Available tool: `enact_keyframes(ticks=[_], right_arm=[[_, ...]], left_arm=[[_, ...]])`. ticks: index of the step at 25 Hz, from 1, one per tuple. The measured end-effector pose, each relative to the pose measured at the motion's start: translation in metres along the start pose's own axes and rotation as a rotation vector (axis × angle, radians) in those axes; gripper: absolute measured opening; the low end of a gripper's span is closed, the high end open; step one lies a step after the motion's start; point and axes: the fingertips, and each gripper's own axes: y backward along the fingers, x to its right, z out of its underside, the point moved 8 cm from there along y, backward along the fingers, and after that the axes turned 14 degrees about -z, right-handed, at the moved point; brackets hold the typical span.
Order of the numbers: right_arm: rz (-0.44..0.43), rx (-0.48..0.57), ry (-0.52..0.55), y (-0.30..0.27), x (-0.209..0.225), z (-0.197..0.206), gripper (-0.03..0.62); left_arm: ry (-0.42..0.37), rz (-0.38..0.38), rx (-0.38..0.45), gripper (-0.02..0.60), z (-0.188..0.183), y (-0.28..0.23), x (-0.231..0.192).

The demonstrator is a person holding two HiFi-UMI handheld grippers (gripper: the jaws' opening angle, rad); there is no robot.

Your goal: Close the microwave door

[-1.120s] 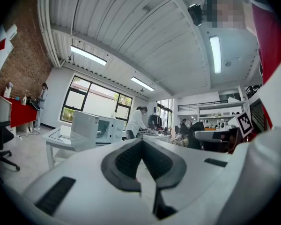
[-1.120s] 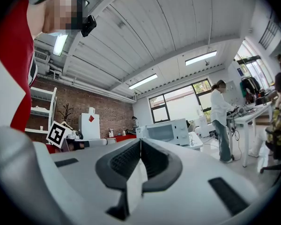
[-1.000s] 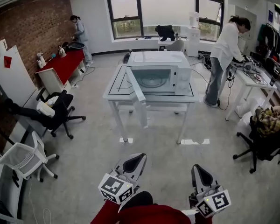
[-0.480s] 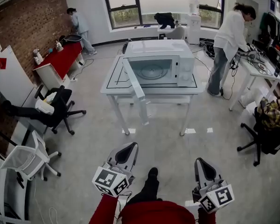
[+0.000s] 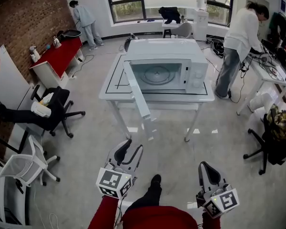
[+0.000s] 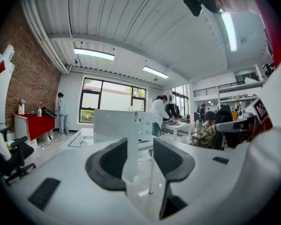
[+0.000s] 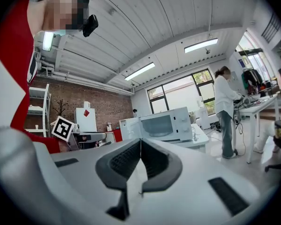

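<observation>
A white microwave [image 5: 168, 63] stands on a white table [image 5: 109, 92] ahead of me. Its door [image 5: 137, 95] swings out to the front left, showing the turntable inside. My left gripper [image 5: 133, 147] is low in the head view, well short of the table, and its jaws are opening with nothing between them. In the left gripper view the gripper [image 6: 140, 145] points at the door's edge [image 6: 130, 146], far off. My right gripper [image 5: 204, 168] is shut and empty. The right gripper view shows its pads [image 7: 140, 143] together, with the microwave [image 7: 163, 124] beyond.
A black office chair [image 5: 52, 111] and a white one [image 5: 26, 163] stand at the left by a red table [image 5: 59, 56]. A person [image 5: 240, 44] works at a desk at the right, another person [image 5: 85, 20] at the far left. My foot [image 5: 155, 180] is on the floor between the grippers.
I have walked closer to the microwave table, and both grippers moved forward with me. The left gripper's jaws went from shut to parted. The right gripper stayed shut.
</observation>
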Motion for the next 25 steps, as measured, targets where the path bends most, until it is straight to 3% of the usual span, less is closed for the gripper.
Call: enact_keyframes(ticks=[5,9,14,19,25], right_arm=[[-0.005,-0.005,-0.005,-0.036,0.023,-0.010,0.014],[0.012,-0.016,-0.020,-0.053,0.038,-0.012,0.014],[0.085,-0.098,-0.021,-0.063,0.052,-0.006,0.012],[0.106,-0.093,-0.014,-0.076,0.065,-0.006,0.014],[0.156,-0.084,-0.008,-0.086,0.074,-0.008,0.013]], left_arm=[[-0.108,0.004,-0.044,0.238,0.001,-0.046,-0.007],[-0.101,0.073,-0.086,0.291,0.002,-0.072,-0.006],[-0.114,0.201,-0.117,0.290,-0.001,-0.086,0.000],[-0.149,0.263,-0.110,0.290,-0.003,-0.106,0.011],[-0.133,0.356,-0.091,0.272,-0.004,-0.139,0.030]])
